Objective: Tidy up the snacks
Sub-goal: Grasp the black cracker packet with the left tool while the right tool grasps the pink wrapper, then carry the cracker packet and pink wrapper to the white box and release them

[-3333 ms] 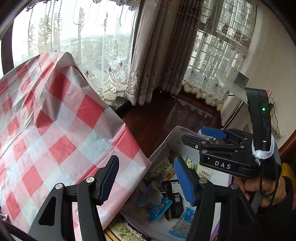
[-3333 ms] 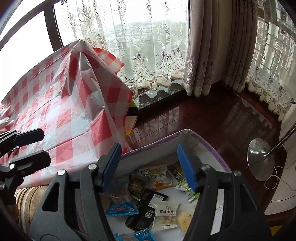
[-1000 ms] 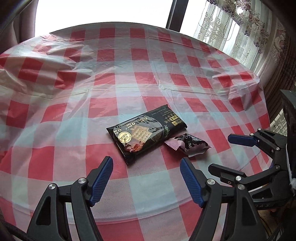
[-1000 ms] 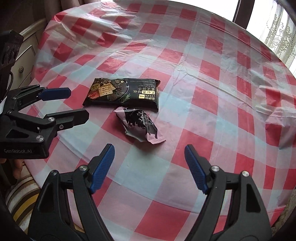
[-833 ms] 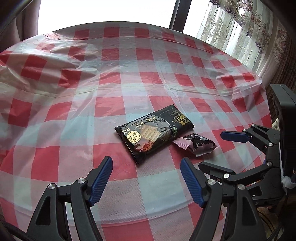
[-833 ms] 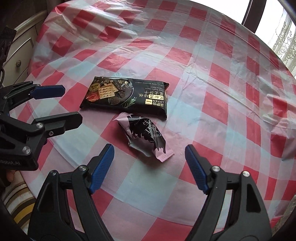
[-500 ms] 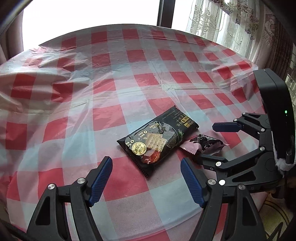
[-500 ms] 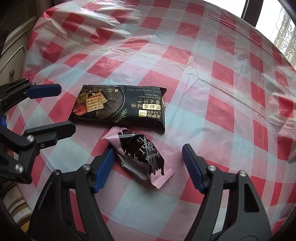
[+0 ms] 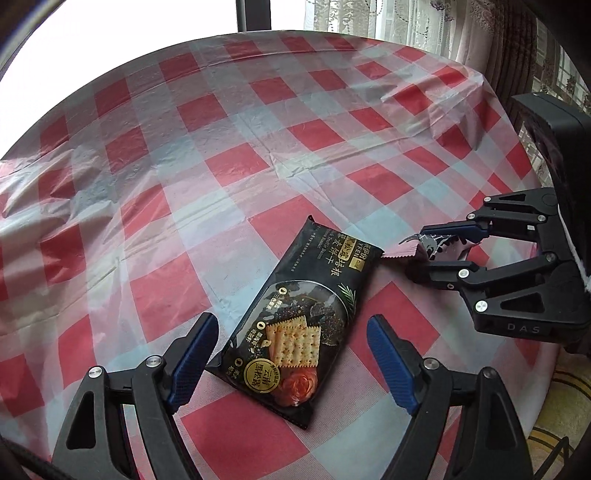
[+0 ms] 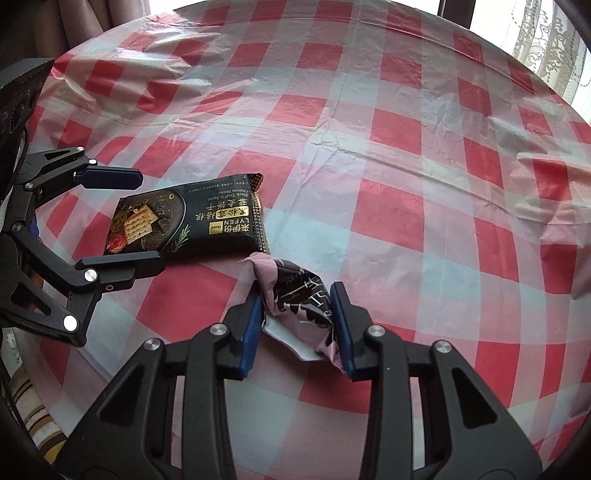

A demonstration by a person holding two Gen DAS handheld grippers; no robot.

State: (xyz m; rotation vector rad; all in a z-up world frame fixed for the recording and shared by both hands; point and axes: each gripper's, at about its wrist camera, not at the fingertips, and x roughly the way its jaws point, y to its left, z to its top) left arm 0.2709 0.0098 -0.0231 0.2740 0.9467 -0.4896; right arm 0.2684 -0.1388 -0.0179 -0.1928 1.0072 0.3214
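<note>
A black cracker packet (image 9: pixel 301 325) lies on the red-and-white checked tablecloth (image 9: pixel 221 147); it also shows in the right wrist view (image 10: pixel 188 225). My left gripper (image 9: pixel 291 354) is open, its blue fingers on either side of the packet's near end. My right gripper (image 10: pixel 297 325) is shut on a small pink-and-black chocolate wrapper (image 10: pixel 299 299), crumpled between the pads on the cloth. In the left wrist view my right gripper (image 9: pixel 436 251) holds that wrapper (image 9: pixel 424 245) just right of the packet's far end. The left gripper (image 10: pixel 136 221) also shows in the right wrist view around the packet.
The round table's edge (image 9: pixel 491 96) drops off at the right near lace curtains (image 9: pixel 406 18). A striped cushion or rug (image 10: pixel 26 406) shows below the table's near edge. Wrinkles ridge the cloth (image 10: pixel 546 162) at the right.
Both grippers moved from the snack box to the table. In the last half second my right gripper closed on the chocolate wrapper, and my left gripper moved forward around the cracker packet.
</note>
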